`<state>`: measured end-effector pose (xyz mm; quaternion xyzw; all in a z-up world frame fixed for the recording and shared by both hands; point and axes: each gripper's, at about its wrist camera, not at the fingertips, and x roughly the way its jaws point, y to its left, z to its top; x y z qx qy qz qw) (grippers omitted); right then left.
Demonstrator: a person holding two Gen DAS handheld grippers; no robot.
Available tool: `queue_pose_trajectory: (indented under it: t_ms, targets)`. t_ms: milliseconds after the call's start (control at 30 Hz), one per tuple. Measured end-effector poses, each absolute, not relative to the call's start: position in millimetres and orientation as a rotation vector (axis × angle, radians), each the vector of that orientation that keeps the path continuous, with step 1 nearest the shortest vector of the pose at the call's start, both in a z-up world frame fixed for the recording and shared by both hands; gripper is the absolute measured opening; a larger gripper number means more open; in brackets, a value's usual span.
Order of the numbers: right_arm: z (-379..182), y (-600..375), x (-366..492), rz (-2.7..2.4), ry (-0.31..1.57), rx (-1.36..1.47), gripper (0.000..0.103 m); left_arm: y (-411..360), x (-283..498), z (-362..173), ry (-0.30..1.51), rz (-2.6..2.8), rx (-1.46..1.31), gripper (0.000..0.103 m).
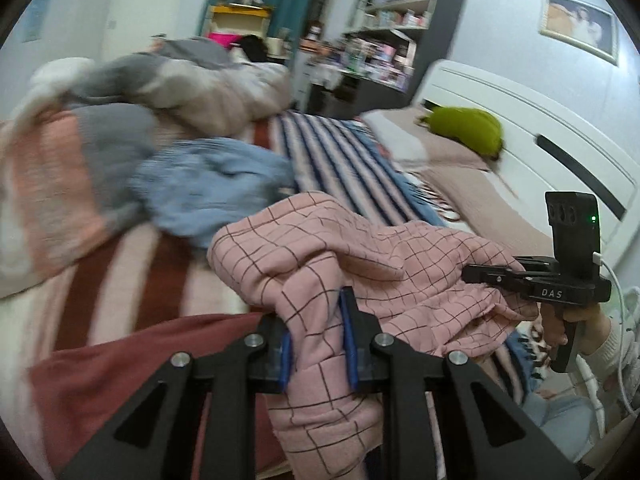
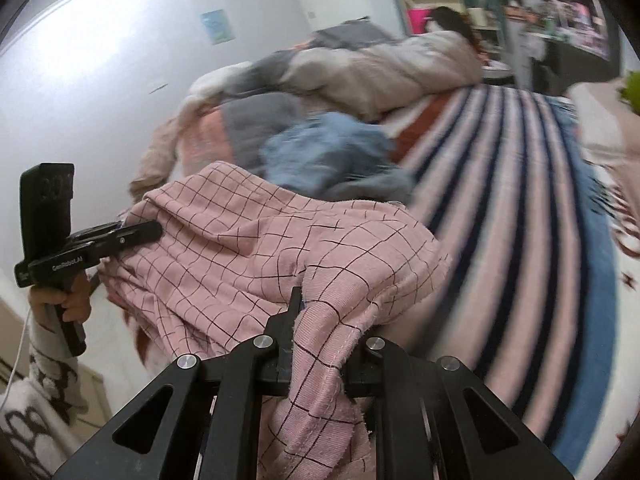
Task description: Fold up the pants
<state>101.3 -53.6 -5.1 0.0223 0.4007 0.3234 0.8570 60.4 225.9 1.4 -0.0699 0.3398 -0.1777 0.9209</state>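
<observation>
Both grippers pinching the pink checked pants (image 1: 360,256), holding them bunched in the air over the striped blanket (image 1: 340,156) on the bed.

Left gripper (image 1: 318,344) is clamping a fold of the fabric between its blue pads (image 1: 347,332); right gripper (image 2: 320,344) is pressing its jaws on another edge, cloth draping over both. Judgement: the step is spreading before folding, so the grips should be pulling apart sideways until the fabric is hanging taut and flat, then lowering onto the bare striped area, keeping clear of the light blue garment (image 1: 208,188) and the grey-beige duvet heap (image 1: 192,84) behind. Risk: pinching several layers and folding in a twist. No containers near the work; the shelving unit (image 1: 396,24) in the background is holding blurred small items, unidentifiable.
</observation>
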Motion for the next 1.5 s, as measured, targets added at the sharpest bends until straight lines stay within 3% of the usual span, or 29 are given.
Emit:
queue_pose_trajectory:
  t_ms: [533, 867, 1133, 1233, 1367, 1500]
  targets:
    - [-24.0, 115.9, 107.8, 0.946, 0.865, 0.038, 0.008, 374.1, 23.7, -18.4, 0.768, -0.039, -0.184, 0.017]
    - [-59.2, 135.5, 99.9, 0.952, 0.937, -0.039, 0.010, 386.6, 24.0, -63.1, 0.873, 0.005, -0.221, 0.020]
    - [-54.6, 137.4, 93.5, 0.925, 0.911, -0.117, 0.022, 385.1, 16.8, -56.7, 0.864, 0.035, -0.233, 0.025]
    - [-52.2, 134.8, 90.4, 0.912, 0.907, -0.137, 0.029, 382.7, 13.5, -52.5, 0.855, 0.060, -0.218, 0.031]
    - [-48.9, 128.5, 86.7, 0.876, 0.895, -0.160, 0.043, 376.9, 7.5, -41.7, 0.827, 0.114, -0.185, 0.053]
    - [-44.6, 118.0, 82.5, 0.859, 0.903, -0.145, 0.045, 362.5, -0.5, -25.7, 0.795, 0.146, -0.135, 0.056]
